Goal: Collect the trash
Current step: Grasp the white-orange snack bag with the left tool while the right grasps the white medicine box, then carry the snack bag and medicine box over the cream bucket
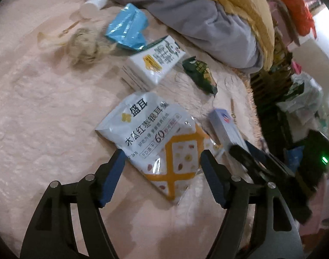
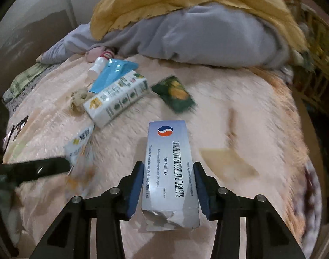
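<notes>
A white and orange snack packet (image 1: pixel 155 133) lies flat on the pink fluffy blanket (image 1: pixel 45 108). My left gripper (image 1: pixel 162 154) hovers over its near end, open, with a blue pad on either side and neither touching it. To the right, a silver tablet box (image 2: pixel 166 151) sits between the pads of my right gripper (image 2: pixel 168 165), which press on its two long sides. The box's near flap is torn open. In the left wrist view the same box (image 1: pixel 222 125) shows with the right gripper's fingers (image 1: pixel 250 159) on it. One left gripper finger (image 2: pixel 45 167) crosses the right wrist view beside the packet (image 2: pixel 80 142).
Farther back lie a white carton (image 1: pixel 151 64), a blue bag (image 1: pixel 127 28), a dark green packet (image 1: pixel 199 73), a crumpled paper wad (image 1: pixel 84 45) and a white bottle (image 1: pixel 95 1). Grey and yellow bedding (image 2: pixel 207 43) is heaped behind. The bed's edge (image 1: pixel 253 108) drops off at the right.
</notes>
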The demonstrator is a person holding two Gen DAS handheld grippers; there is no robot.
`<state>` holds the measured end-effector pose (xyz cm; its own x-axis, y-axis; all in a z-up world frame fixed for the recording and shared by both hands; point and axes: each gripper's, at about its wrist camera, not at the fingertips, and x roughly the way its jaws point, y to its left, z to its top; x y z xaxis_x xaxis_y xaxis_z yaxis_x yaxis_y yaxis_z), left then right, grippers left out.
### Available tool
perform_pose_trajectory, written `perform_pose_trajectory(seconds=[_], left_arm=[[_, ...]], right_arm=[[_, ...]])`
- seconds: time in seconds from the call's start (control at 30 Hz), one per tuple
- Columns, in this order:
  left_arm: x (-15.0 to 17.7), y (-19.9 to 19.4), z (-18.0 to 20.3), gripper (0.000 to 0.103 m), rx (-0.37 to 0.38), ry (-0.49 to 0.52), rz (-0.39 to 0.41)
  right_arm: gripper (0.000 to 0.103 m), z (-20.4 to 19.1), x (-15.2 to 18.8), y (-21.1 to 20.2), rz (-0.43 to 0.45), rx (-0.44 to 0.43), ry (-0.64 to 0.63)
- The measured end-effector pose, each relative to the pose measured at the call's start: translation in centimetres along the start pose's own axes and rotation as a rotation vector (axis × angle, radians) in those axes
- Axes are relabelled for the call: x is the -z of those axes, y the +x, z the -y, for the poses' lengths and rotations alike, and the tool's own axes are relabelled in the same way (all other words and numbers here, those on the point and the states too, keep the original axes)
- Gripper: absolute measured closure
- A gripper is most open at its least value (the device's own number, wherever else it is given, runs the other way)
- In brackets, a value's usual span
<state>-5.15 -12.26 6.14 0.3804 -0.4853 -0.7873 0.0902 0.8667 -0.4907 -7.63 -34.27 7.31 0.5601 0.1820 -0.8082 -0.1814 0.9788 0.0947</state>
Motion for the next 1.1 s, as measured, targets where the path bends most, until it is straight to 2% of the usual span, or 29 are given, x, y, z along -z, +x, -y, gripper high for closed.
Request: perform_pose_trajectory(seconds=[0.2, 0.33, 0.37, 0.4, 0.43, 0.47, 0.5, 0.57, 0.93, 1.1], left_arm=[[-0.2, 2.6, 2.4, 0.029, -0.062, 0.059, -0.018], [-0.4, 3.5, 2.4, 0.030, -0.047, 0.038, -0.018], [-0.4, 3.5, 2.3, 0.034, -0.041, 0.037, -0.016], [-0.3, 3.4, 2.4, 0.054, -0.023, 0.040, -0.021], [-0.3, 3.1, 2.5, 0.065, -0.014, 0.052, -0.028], [-0.2, 2.6, 2.6, 0.070, -0.022, 0.069, -0.018], [-0.1, 1.9, 2.7, 0.081, -0.006, 0.085, -0.007], [0.1, 0.8, 3.1, 0.087, 0.030, 0.100, -0.004], [2.1, -3.0, 8.6, 0.089, 0.124, 0.259, 0.003], [3.0, -3.1, 11.6, 0.089, 0.129, 0.319, 0.003]], right_arm=[[0.059, 2.8, 2.4, -1.8, -0.002, 0.010, 0.075], [0.059, 3.9, 3.6, -3.1, 0.016, -0.005, 0.118], [0.059, 4.2, 3.9, -3.5, 0.023, -0.007, 0.127], [0.059, 4.3, 4.1, -3.8, 0.030, -0.010, 0.134], [0.059, 4.3, 4.3, -4.1, 0.036, -0.014, 0.141], [0.059, 4.4, 4.5, -4.4, 0.042, -0.018, 0.147], [0.059, 4.4, 4.7, -4.7, 0.046, -0.019, 0.151], [0.059, 4.2, 4.9, -5.3, 0.054, -0.015, 0.151], [0.059, 3.2, 6.5, -10.1, 0.114, 0.034, 0.149], [0.059, 3.9, 7.4, -12.9, 0.146, 0.084, 0.152]])
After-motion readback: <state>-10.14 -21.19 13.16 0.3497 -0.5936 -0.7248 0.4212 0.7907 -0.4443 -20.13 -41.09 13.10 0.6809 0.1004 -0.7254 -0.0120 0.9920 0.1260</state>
